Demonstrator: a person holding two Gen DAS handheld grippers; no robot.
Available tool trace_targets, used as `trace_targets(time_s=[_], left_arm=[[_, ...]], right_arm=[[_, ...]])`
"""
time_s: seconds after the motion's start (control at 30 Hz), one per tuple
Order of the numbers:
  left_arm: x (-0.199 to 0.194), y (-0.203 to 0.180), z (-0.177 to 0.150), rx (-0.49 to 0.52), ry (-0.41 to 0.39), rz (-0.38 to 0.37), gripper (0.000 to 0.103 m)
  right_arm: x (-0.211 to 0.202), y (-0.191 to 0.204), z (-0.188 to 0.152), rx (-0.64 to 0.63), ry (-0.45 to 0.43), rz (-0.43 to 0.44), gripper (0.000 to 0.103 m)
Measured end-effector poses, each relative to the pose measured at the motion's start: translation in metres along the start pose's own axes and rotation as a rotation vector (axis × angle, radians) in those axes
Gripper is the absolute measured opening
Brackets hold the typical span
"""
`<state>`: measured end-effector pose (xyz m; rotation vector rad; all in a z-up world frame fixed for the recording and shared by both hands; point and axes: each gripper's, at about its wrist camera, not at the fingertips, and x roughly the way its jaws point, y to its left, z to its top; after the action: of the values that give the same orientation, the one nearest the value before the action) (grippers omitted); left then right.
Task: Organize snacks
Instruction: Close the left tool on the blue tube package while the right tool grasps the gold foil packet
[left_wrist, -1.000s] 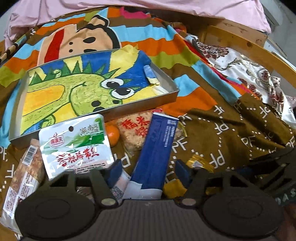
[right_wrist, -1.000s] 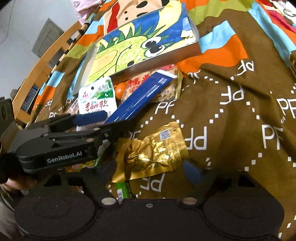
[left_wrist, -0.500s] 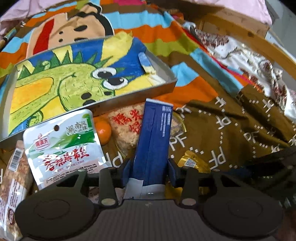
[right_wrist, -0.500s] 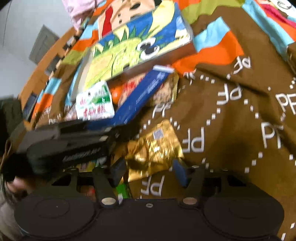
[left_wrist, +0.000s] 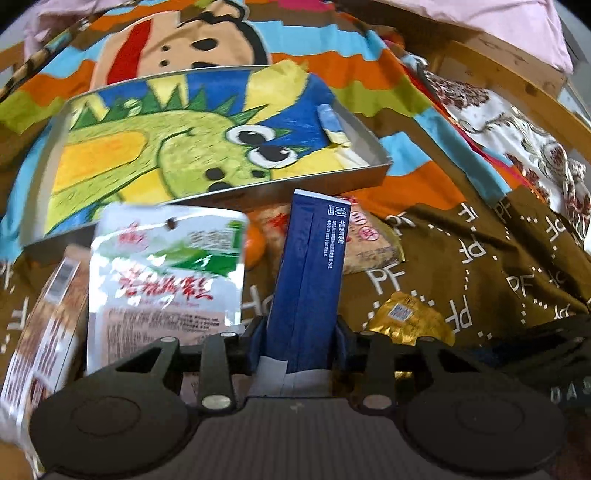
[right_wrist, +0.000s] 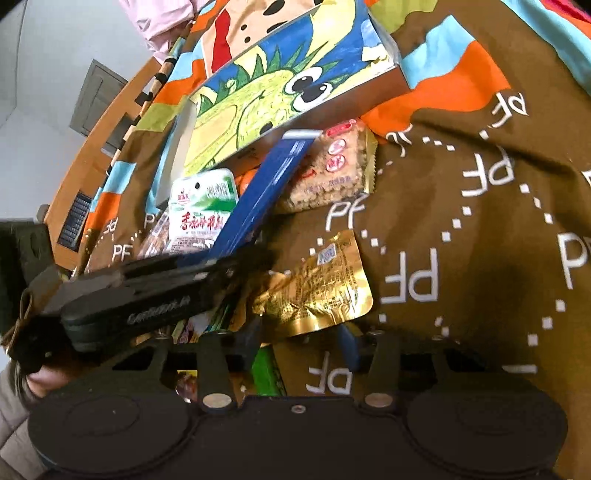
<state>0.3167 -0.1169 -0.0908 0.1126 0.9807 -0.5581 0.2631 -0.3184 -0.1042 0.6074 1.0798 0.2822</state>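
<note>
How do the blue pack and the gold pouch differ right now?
The blue pack is long, stiff and clamped in the left hand-held gripper, its far end raised; the gold pouch is squat, crinkled and lies loose on the blanket, between the right hand-held gripper's open fingers. Both are sealed snacks.

Readable text
"PF" repeats in white across the brown blanket (right_wrist: 461, 229); the left gripper (right_wrist: 236, 266) body shows a blurred "GenRobot.AI".

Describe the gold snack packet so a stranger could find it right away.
Start at the shallow dinosaur-print tray on the brown "PF" blanket. Nearer the camera, past the rice cracker pack, lies the gold foil packet, just ahead of the right gripper. It alone is crinkled, shiny gold.
</note>
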Motion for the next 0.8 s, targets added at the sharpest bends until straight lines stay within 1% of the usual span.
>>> trace_targets(time_s=[0.13, 0.27, 0.37, 0.4, 0.43, 0.57, 0.67, 0.8], left_arm=[[-0.003, 0.007, 0.000, -0.022, -0.010, 0.003, 0.041], [0.002, 0.009, 0.002, -0.036, -0.009, 0.001, 0.041], [0.006, 0.007, 0.003, -0.038, -0.005, 0.009, 0.041], [0.006, 0.006, 0.003, -0.037, -0.008, 0.018, 0.041], [0.005, 0.003, 0.003, -0.035, -0.013, 0.029, 0.040], [-0.001, -0.004, 0.001, -0.029, -0.027, 0.068, 0.038], [-0.008, -0.006, -0.002, -0.041, -0.037, 0.084, 0.037], [-0.021, -0.006, -0.002, -0.065, -0.072, 0.102, 0.037]], right_arm=[[0.003, -0.003, 0.007, 0.059, -0.027, 0.032, 0.047], [0.008, -0.004, 0.011, 0.087, -0.031, 0.032, 0.047], [0.009, -0.003, 0.011, 0.074, -0.043, 0.032, 0.036], [0.008, -0.002, 0.011, 0.068, -0.047, 0.033, 0.036], [0.008, -0.002, 0.011, 0.064, -0.049, 0.033, 0.028], [0.001, 0.005, 0.009, 0.008, -0.082, 0.022, 0.019], [-0.004, 0.012, 0.007, -0.037, -0.105, 0.011, 0.017], [-0.011, 0.014, 0.004, -0.056, -0.121, 0.006, 0.016]])
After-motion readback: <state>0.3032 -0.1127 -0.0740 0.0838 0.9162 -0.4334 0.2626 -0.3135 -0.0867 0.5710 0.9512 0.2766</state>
